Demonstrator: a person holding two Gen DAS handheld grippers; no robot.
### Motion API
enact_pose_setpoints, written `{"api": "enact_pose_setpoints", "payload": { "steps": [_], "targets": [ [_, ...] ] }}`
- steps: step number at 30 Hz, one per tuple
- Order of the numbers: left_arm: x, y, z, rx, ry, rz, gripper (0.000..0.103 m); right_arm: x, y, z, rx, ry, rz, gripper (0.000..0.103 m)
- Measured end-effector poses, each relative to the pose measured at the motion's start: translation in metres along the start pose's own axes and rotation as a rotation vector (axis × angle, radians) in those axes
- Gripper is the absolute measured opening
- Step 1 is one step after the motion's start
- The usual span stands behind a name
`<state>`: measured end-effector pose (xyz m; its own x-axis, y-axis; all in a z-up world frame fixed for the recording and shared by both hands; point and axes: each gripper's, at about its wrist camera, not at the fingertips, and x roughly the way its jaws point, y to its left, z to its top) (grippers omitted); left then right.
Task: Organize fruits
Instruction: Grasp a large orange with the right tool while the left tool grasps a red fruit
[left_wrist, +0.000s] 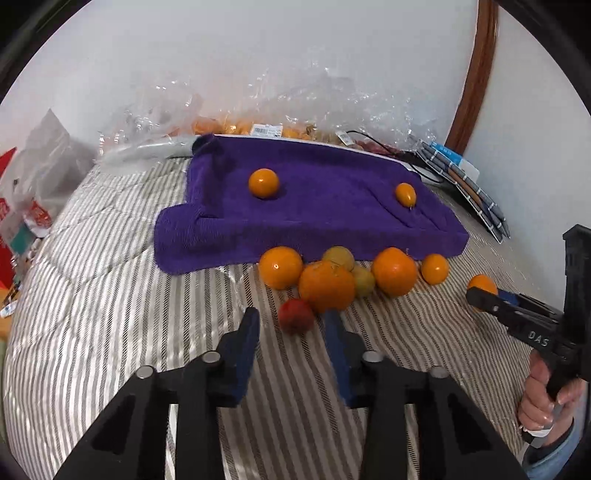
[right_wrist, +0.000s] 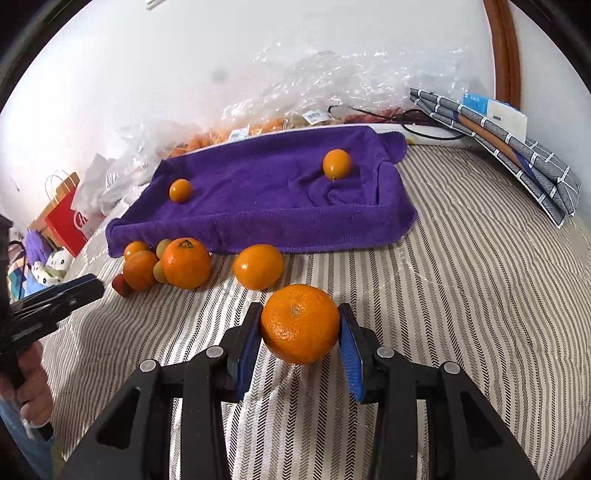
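Striped quilted bed cover (right_wrist: 461, 295) soft, uneven: my worry, anything set down rolls. Purple towel-lined tray (right_wrist: 258, 206) beyond, two small oranges inside. Loose fruit cluster (left_wrist: 332, 277) piled against tray front; my left gripper (left_wrist: 291, 325) spread wide, empty, near small red fruit (left_wrist: 295, 315); nudge scatters pile. Right gripper (right_wrist: 300, 334) clamping dimpled orange mandarin (right_wrist: 300, 323) above cover; round skin may slip.
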<state>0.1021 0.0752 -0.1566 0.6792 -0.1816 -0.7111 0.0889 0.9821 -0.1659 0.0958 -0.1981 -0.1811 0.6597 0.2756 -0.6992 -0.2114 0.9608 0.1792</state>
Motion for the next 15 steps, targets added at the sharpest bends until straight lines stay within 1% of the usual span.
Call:
{"api": "enact_pose_setpoints", "payload": {
  "steps": [2,5,8,9,12,15],
  "targets": [
    [0.005,0.000,0.001,0.013,-0.001,-0.018,0.031,-0.002,-0.001,0.000,0.009,-0.009,0.008,0.040],
    [0.009,0.006,0.000,-0.004,-0.002,-0.041,0.031,0.000,-0.004,0.000,0.024,-0.008,0.034,0.040],
    [0.018,0.013,-0.001,-0.050,0.024,-0.076,0.031,0.001,-0.007,0.001,0.040,-0.004,0.050,0.040],
    [0.021,0.018,0.000,-0.075,0.032,-0.107,0.031,0.001,-0.008,0.001,0.043,-0.004,0.052,0.040],
    [0.022,0.024,0.000,-0.113,0.028,-0.163,0.031,0.002,-0.009,0.001,0.054,-0.002,0.062,0.040],
    [0.028,0.025,0.000,-0.129,0.058,-0.188,0.031,0.003,-0.010,0.001,0.067,0.001,0.069,0.040]
  ]
}}
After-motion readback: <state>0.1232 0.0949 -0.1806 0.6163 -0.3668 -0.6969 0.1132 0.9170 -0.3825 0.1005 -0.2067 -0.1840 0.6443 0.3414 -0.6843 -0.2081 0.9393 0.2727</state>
